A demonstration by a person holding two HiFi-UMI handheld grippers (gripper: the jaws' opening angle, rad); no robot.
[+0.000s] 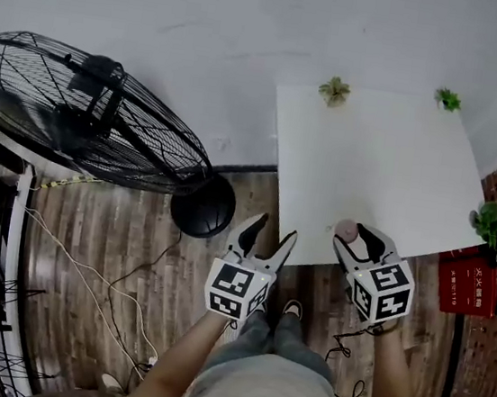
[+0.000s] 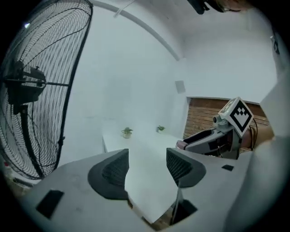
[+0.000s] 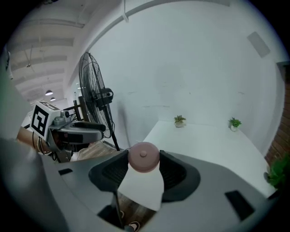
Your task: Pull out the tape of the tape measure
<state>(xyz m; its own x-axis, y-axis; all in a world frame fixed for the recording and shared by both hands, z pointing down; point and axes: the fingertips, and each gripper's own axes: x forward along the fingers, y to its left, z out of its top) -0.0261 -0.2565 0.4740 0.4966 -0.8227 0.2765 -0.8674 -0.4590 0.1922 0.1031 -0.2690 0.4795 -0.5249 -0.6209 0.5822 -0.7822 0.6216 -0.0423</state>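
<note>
Currently we have the round pink tape measure (image 3: pixel 143 157) pinched between the jaws of the right gripper (image 3: pixel 144 172), its flat face toward that gripper's camera. The left gripper (image 2: pixel 147 168) has its jaws wide apart and empty, just short of the near corner of the white table (image 2: pixel 149 190). Beyond both pairs of jaws, two small potted plants (image 1: pixel 334 90) sit at the table's far edge. Left of the left jaws stands a large floor fan (image 1: pixel 78 112).

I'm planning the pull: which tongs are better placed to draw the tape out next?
Left, probably. The right tongs are shut on the tape measure, so they anchor it, while the left tongs are open, empty and beside it.
</note>
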